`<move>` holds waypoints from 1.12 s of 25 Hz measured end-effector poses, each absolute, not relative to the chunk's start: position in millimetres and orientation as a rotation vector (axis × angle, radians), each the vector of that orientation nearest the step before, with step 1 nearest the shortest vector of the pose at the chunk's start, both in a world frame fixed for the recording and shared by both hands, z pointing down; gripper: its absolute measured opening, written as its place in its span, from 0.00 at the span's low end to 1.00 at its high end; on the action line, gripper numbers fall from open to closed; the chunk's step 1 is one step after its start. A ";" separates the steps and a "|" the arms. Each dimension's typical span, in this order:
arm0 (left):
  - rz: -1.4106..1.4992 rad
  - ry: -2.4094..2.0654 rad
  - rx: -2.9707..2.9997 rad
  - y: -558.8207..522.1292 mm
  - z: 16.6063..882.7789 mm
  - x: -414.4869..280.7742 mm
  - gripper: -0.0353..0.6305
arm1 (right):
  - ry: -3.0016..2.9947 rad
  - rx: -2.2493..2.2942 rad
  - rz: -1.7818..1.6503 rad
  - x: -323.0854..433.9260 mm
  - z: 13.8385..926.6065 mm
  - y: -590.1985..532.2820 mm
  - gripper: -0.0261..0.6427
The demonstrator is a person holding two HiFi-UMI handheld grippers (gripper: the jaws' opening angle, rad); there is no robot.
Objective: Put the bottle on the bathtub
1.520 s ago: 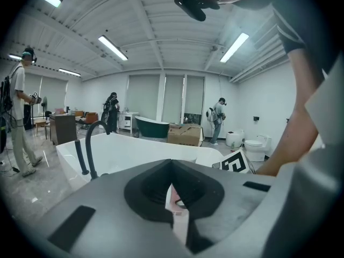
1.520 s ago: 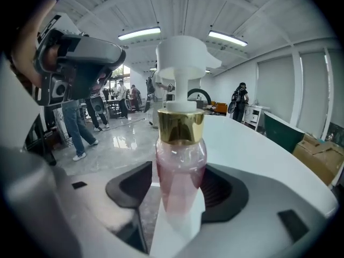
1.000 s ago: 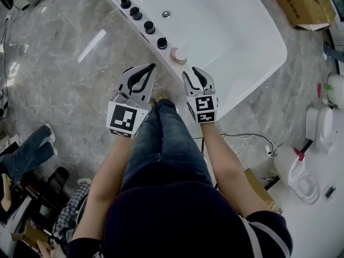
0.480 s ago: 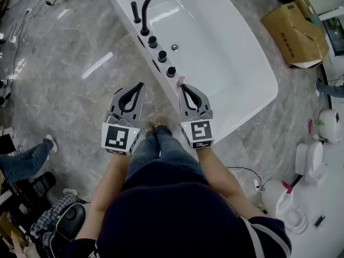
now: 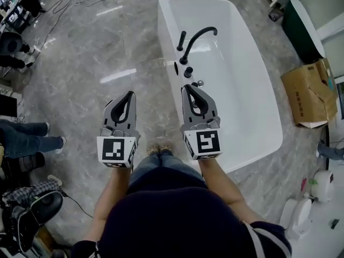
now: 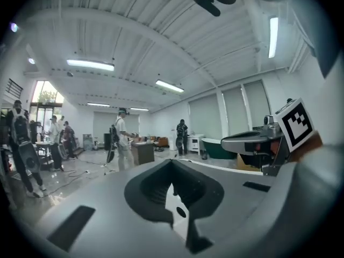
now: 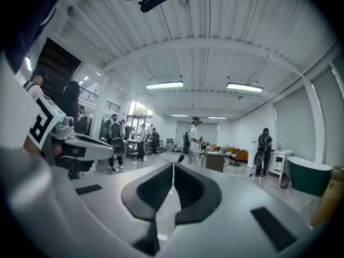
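My left gripper (image 5: 129, 94) and right gripper (image 5: 188, 87) are both closed tip to tip, with nothing between the jaws. They sit side by side, the right over the white bathtub (image 5: 242, 79) rim near the black faucet (image 5: 198, 36). I cannot make out the bottle; my right gripper hides part of that rim.

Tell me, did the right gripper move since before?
Yes. The right gripper rose from the bathtub rim; its tip now overlaps the knobs.
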State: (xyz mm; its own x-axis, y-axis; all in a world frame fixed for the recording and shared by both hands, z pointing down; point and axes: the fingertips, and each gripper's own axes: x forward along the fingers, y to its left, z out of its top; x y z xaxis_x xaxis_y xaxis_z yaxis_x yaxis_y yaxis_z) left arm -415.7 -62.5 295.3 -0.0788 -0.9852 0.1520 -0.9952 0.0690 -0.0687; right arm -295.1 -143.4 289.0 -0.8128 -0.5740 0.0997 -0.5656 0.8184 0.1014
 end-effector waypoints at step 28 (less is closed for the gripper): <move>0.142 -2.565 1.907 5.9 209.0 -483.8 0.08 | -3.032 0.777 -0.191 -363.7 215.7 -100.1 0.08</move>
State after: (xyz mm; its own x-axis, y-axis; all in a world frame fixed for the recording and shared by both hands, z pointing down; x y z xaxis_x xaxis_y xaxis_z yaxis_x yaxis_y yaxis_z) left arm -483.8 5.9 209.0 -0.2881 -0.9576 0.0065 -0.9525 0.2858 -0.1053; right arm -363.7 -100.1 215.7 -0.8773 -0.4793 -0.0246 -0.4786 0.8699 0.1194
